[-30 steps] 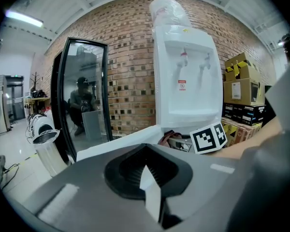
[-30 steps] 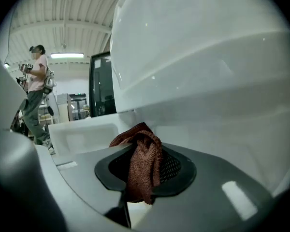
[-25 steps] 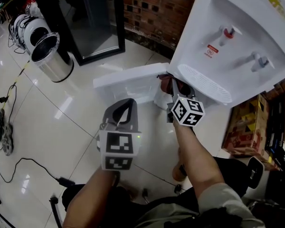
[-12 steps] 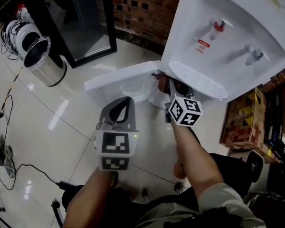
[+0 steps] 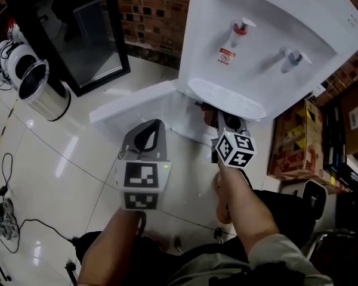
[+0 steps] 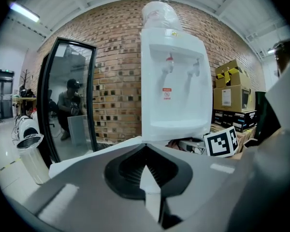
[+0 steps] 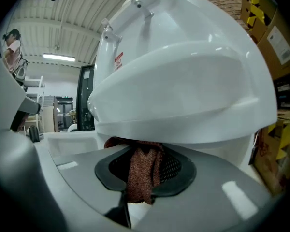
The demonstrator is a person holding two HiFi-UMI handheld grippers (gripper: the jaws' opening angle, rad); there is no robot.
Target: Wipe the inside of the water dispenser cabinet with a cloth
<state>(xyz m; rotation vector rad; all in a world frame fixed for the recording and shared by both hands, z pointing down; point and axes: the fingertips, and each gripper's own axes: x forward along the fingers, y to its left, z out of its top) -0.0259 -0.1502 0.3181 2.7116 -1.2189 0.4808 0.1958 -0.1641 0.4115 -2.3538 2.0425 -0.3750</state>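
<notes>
Change since a second ago, head view: cabinet door [image 5: 131, 103] and water dispenser [image 5: 256, 46] have slid left and loom larger, so the person has leaned in. The door stays swung open.

Left claw [image 5: 150, 130]: clenched on nothing, hanging in front of the open door, no part in the work.

Right claw [image 5: 219, 115]: grasping the rust-brown cloth [image 7: 142, 173], which is bunched between the jaws. It is now tucked under the drip shelf at the cabinet [image 5: 188, 127] mouth. I judge the wipe is only just starting.

Containers, left to right:
- Steel bin [image 5: 48, 103], well apart on the floor: mouth dark, contents not readable.
- Cabinet: the cloth is at its opening. The interior is mostly hidden by the shelf above, so it may hold nothing else.
- Cardboard boxes [image 5: 289, 154] beside the dispenser: contents unseen.
</notes>
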